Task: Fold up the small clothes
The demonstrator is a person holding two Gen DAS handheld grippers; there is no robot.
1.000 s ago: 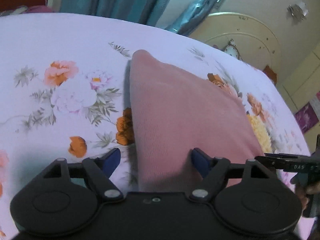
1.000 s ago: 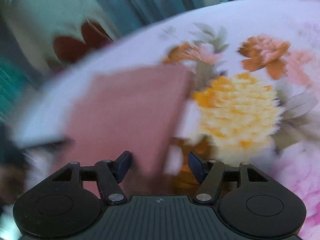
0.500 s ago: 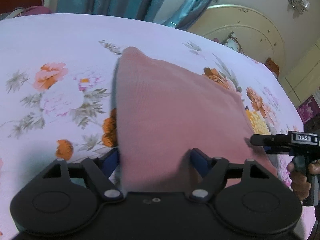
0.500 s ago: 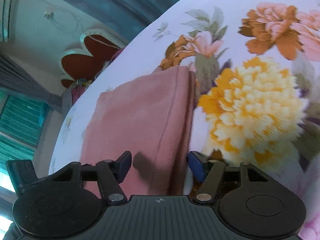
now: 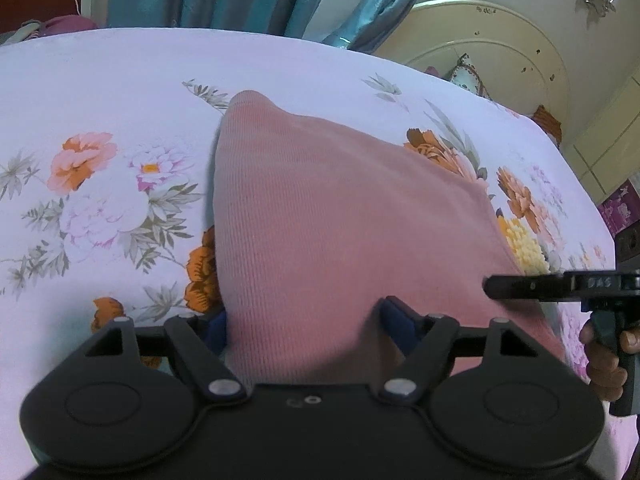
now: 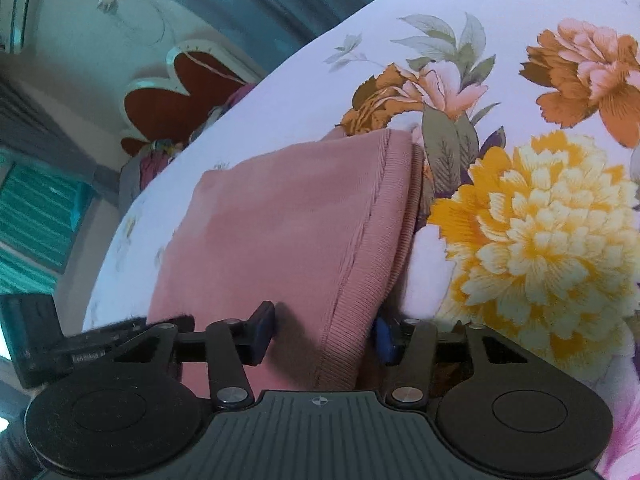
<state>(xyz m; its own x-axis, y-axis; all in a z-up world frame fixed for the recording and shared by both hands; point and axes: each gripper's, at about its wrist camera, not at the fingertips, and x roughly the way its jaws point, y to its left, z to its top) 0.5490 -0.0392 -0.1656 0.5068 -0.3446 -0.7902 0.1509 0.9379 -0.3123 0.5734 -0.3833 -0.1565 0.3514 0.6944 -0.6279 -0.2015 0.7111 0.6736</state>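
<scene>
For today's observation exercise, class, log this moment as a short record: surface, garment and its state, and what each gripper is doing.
surface: bed sheet, white with a flower print
garment: pink knit garment, folded, lying on the sheet
garment hem: ribbed edge facing the yellow flower
left gripper: open, fingers astride the garment's near edge
right gripper: open, astride the near corner by the ribbed edge
grasp: neither has closed on the cloth
</scene>
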